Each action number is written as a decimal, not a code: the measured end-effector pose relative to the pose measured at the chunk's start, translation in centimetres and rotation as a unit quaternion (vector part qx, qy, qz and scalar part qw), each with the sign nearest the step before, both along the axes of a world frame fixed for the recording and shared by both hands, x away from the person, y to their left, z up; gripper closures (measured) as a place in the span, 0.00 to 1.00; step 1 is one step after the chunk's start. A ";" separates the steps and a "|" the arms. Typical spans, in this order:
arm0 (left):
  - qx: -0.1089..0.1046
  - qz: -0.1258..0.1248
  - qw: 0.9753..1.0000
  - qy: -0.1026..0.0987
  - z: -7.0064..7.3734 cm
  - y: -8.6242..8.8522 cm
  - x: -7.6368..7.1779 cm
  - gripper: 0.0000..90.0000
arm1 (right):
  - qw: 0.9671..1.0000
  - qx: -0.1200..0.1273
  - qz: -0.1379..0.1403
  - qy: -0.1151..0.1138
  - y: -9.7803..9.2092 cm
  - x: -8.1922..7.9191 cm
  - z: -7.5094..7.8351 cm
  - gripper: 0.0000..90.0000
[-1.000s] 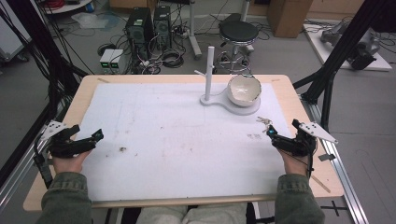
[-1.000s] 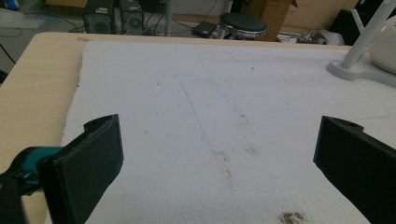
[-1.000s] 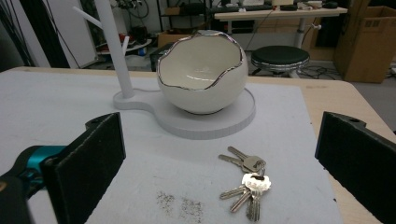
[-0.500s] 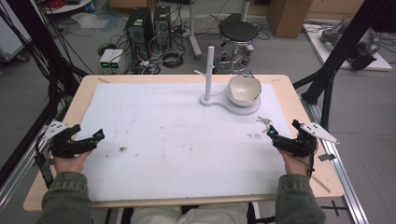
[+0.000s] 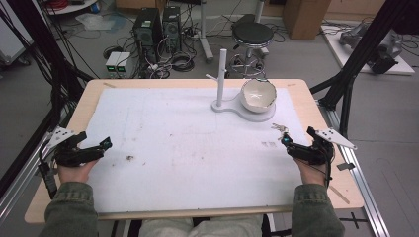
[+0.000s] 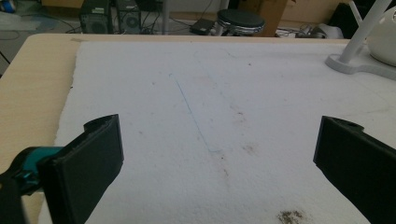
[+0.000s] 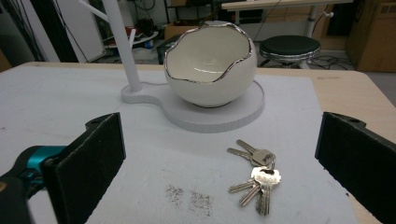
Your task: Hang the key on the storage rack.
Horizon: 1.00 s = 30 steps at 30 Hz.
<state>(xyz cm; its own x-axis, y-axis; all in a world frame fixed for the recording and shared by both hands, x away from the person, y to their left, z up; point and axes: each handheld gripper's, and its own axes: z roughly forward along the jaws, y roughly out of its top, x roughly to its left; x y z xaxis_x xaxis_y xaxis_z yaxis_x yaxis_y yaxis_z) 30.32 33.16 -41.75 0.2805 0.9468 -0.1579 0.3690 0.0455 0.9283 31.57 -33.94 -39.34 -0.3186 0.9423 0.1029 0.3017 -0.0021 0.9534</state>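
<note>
A bunch of silver keys (image 7: pixel 256 175) lies flat on the white mat, just ahead of my right gripper (image 7: pixel 219 177), which is open and holds nothing. In the high view the keys (image 5: pixel 279 129) rest near the table's right side, close to the right gripper (image 5: pixel 291 146). Behind them a white egg-shaped bowl (image 7: pixel 210 70) with a jagged silver rim sits on a white stand (image 7: pixel 212 116) that has an upright post (image 5: pixel 222 74). At the left edge, my left gripper (image 5: pixel 101 147) is open over bare mat, its jaws wide apart in the left gripper view (image 6: pixel 215 172).
A white mat (image 5: pixel 188 148) covers most of the wooden table (image 5: pixel 321 113). Small dark smudges (image 5: pixel 130 158) mark the mat near the left gripper. A stool (image 5: pixel 252 34), computer towers (image 5: pixel 158 24) and cables stand on the floor beyond the far edge.
</note>
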 end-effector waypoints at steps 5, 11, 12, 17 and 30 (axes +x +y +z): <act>0.003 -0.001 1.000 0.002 0.0 0.0 0.0 0.02 | 1.000 -0.017 0.009 0.006 0.3 0.3 0.2 0.01; 0.004 -0.002 1.000 0.002 -0.1 -0.1 0.1 0.02 | 0.999 -0.039 0.016 0.028 0.5 0.9 0.4 0.01; 0.006 -0.003 1.000 0.003 -0.1 -0.1 0.1 0.02 | 0.998 -0.049 0.020 0.036 0.6 1.2 0.5 0.01; 0.008 -0.002 1.000 0.005 -0.1 -0.1 0.1 0.02 | 0.996 -0.064 0.029 0.057 0.8 2.1 0.7 0.01; 0.012 -0.004 1.000 0.007 -0.1 -0.2 0.1 0.02 | 0.991 -0.087 0.052 0.086 0.9 4.0 1.7 0.01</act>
